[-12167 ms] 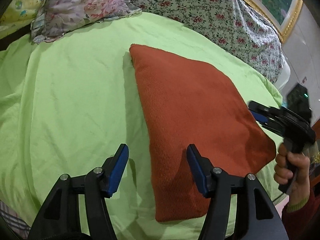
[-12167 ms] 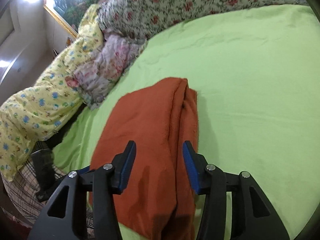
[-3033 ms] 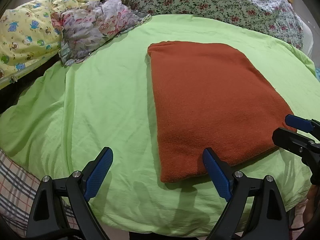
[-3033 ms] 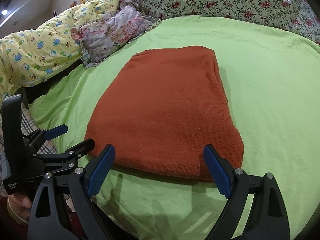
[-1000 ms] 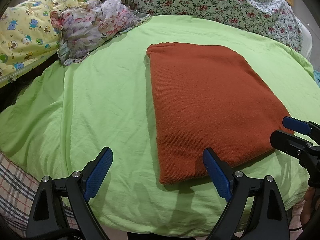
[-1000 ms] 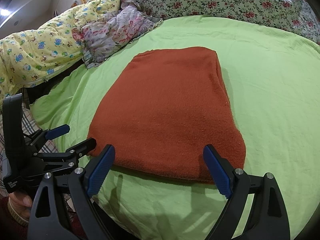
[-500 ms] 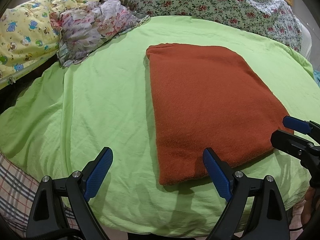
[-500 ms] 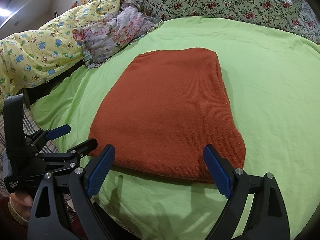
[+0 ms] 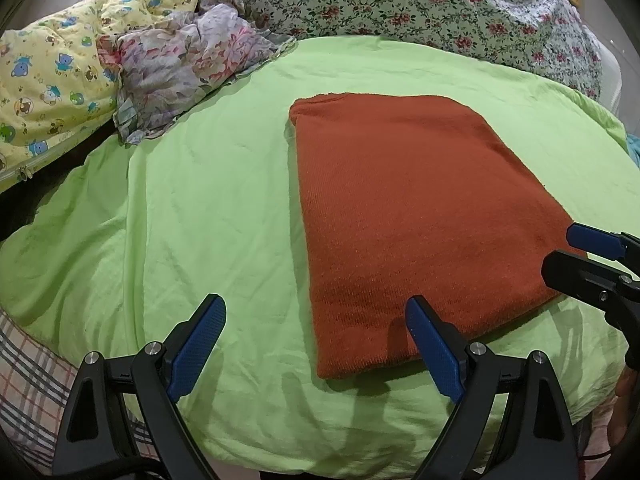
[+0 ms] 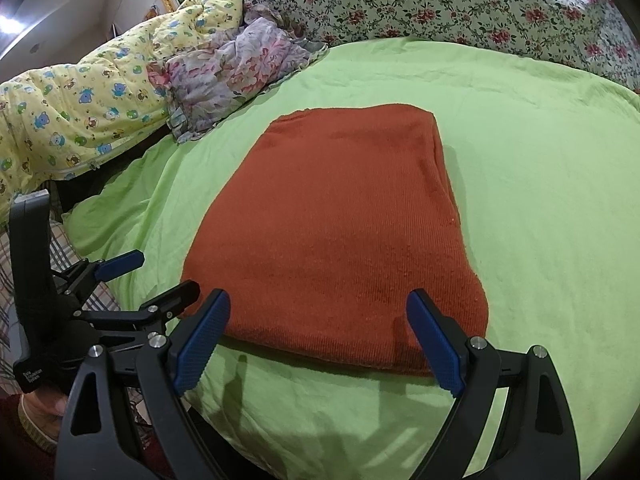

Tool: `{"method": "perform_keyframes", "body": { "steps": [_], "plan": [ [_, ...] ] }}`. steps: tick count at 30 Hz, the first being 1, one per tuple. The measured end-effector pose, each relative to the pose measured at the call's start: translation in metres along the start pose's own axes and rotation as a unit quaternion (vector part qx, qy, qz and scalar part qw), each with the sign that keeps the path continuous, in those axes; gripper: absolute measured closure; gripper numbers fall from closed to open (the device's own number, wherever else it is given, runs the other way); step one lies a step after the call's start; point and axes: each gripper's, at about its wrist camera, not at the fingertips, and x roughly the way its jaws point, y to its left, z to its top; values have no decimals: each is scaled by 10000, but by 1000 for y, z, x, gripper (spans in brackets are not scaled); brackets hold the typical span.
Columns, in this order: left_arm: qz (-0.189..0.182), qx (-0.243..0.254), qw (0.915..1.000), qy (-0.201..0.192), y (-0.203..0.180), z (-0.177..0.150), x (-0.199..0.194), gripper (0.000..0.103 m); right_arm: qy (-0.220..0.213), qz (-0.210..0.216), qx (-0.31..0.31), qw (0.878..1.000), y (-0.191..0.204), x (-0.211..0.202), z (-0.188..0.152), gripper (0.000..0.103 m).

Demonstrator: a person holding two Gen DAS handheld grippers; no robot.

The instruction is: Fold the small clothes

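A folded rust-orange knit garment (image 9: 408, 208) lies flat on the green bedsheet (image 9: 192, 208); it also shows in the right wrist view (image 10: 340, 232). My left gripper (image 9: 316, 340) is open and empty, hovering just short of the garment's near left corner. My right gripper (image 10: 318, 336) is open and empty, hovering above the garment's near edge. Each gripper shows in the other's view: the right one (image 9: 576, 252) at the garment's near right corner, the left one (image 10: 148, 276) at its near left corner.
A yellow cartoon-print quilt (image 9: 52, 84) and a crumpled floral cloth (image 9: 180, 68) lie at the back left. A floral pillow or quilt (image 9: 420, 4) runs along the back. A plaid cloth (image 9: 24, 376) shows below the sheet's near left edge.
Almost nothing in the last second; both grippers stay open and hover at the near edge. Twelve seconds ago the garment lay in a narrower fold and both grippers were closer to it.
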Motion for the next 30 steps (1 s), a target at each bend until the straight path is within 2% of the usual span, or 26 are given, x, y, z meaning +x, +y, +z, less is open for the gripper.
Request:
{"method": "perform_keyframes", "body": {
  "steps": [30],
  "plan": [
    [4,-14,10000,3,0,8,3,11,-17,21,26,10000,-1,1,4,13]
  ]
}}
